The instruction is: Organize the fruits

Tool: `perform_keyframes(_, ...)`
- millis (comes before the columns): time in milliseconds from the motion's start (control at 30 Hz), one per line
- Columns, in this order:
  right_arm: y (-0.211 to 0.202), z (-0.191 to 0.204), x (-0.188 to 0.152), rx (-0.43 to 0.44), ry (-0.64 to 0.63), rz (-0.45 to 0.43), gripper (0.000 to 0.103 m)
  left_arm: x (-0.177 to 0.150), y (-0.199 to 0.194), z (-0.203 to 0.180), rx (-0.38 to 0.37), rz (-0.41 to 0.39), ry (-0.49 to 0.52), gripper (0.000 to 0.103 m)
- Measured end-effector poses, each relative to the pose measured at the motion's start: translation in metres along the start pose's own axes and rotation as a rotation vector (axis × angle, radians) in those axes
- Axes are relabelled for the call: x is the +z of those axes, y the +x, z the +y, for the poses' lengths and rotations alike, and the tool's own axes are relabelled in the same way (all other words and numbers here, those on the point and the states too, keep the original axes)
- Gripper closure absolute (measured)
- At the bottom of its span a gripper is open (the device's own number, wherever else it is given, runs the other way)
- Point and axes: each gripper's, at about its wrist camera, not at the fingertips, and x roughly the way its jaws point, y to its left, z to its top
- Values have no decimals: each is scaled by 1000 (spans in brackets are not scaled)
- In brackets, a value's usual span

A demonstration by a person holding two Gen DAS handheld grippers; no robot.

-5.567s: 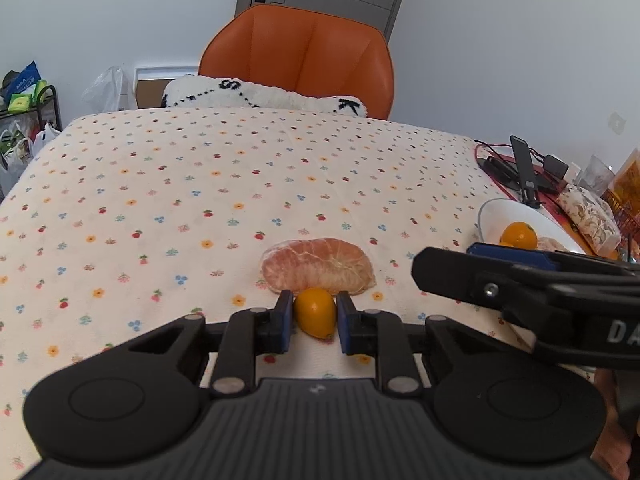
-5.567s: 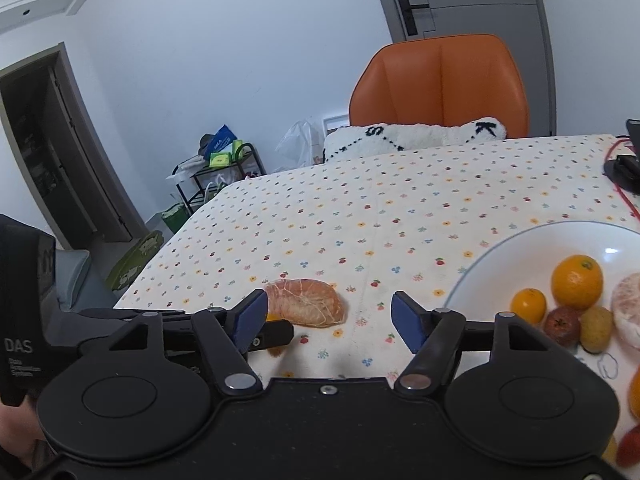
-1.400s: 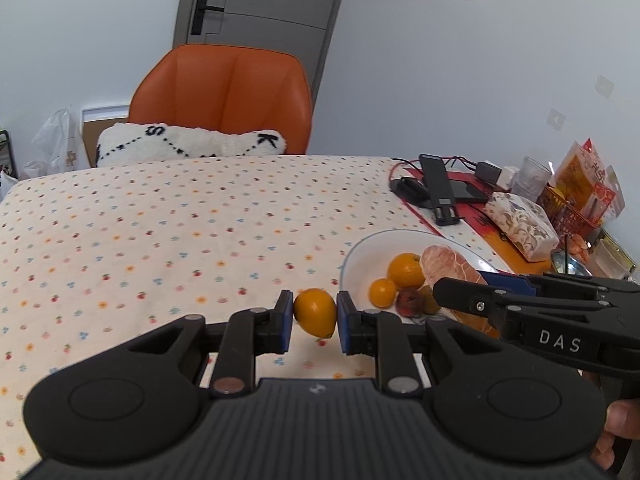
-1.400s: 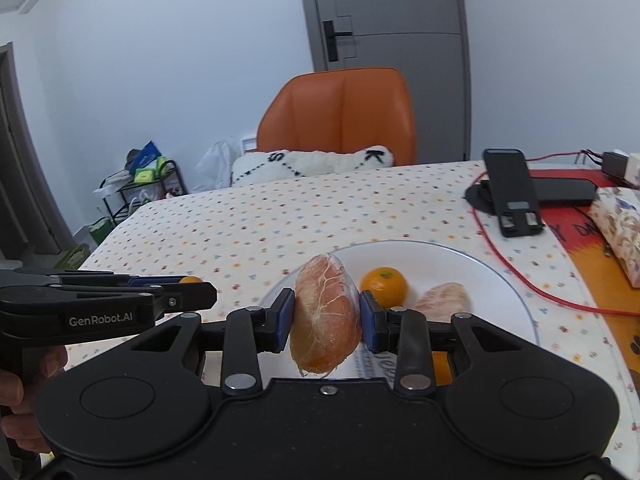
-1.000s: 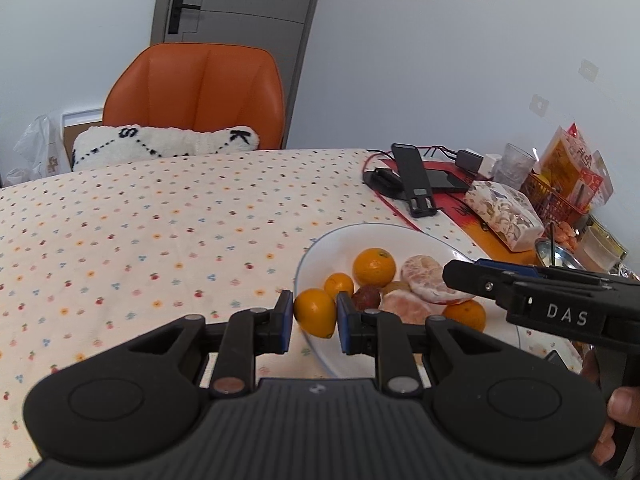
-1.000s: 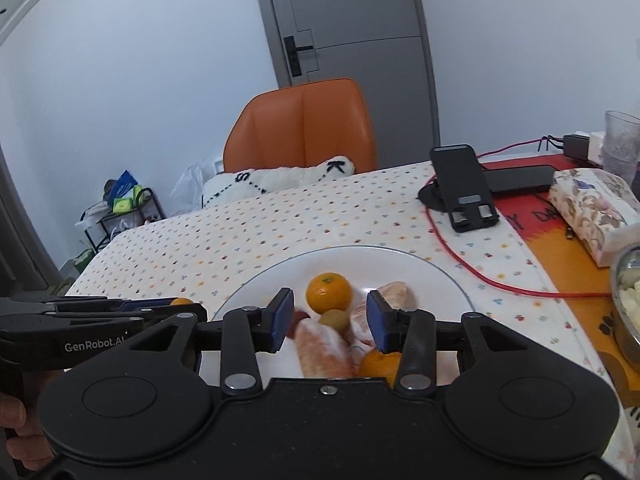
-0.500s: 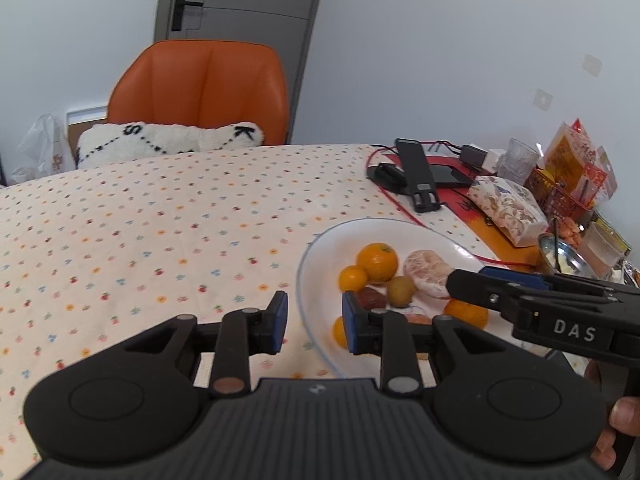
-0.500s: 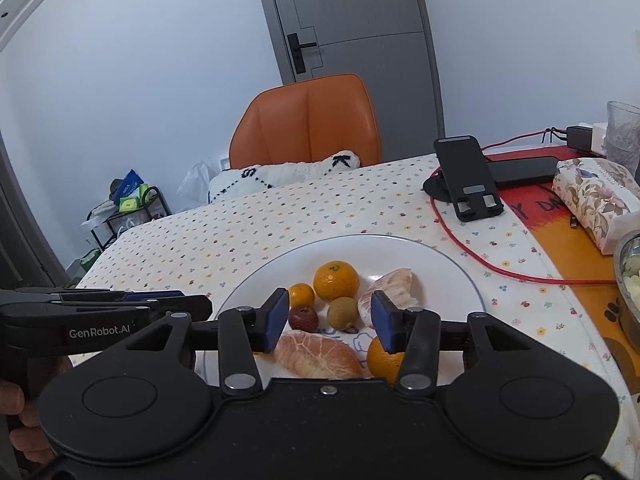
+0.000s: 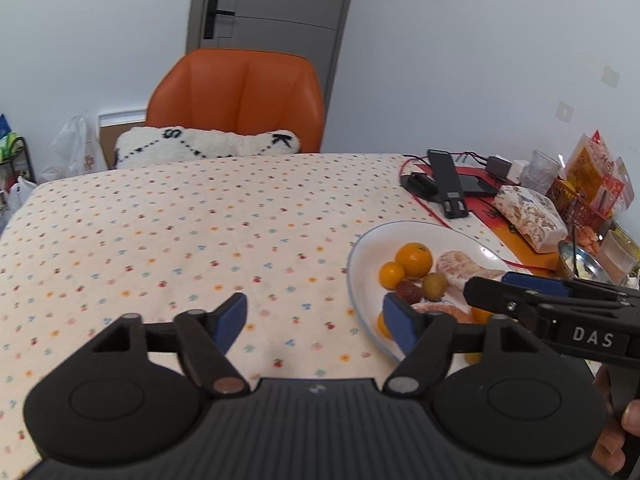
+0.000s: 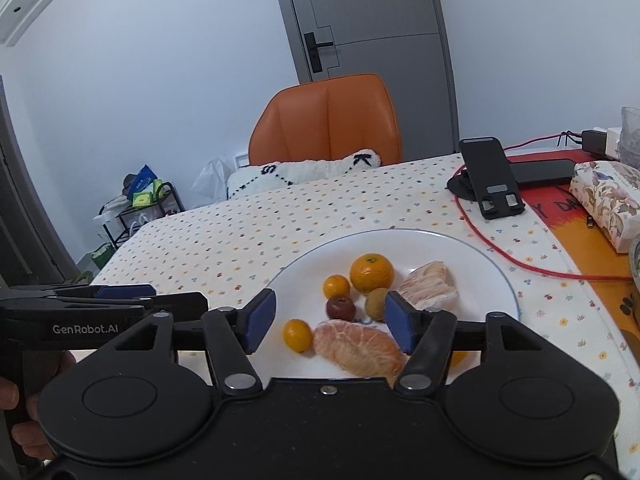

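Left gripper (image 9: 314,322): jaws wide, nothing between them. Ahead and left of it: bare surface (image 9: 160,232) up to cushion (image 9: 208,146) and orange chair (image 9: 240,96). Right of it: plate (image 9: 360,276) with fruit, right gripper (image 10: 330,322) low over plate's near half. Beyond plate: phone stand (image 10: 490,178), red cable (image 10: 520,258), tissue pack (image 10: 608,202) crowd far right.

A home dining room — cloth-covered table (image 9: 200,232), orange chair (image 9: 240,96), cushion (image 9: 208,146), grey door (image 9: 272,4).
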Motion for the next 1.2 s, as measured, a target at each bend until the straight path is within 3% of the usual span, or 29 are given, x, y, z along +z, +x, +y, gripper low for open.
perform_keyframes(400,-21,23,-8,-12,-16,-34,1,-14,-37,17,97,-20,10,11)
perform_keyframes(867,-45,45,-21,-13,-11,-37,0,-34,-81,39,127,-41,-38,8)
perform_keyframes(1000,-51,49,-24,4,9,-33,0,-39,-95,46,145,-56,-49,1)
perform_keyframes(1200,-60,61,-28,33,-2,-35,0,-46,-120,55,151,-89,-62,0)
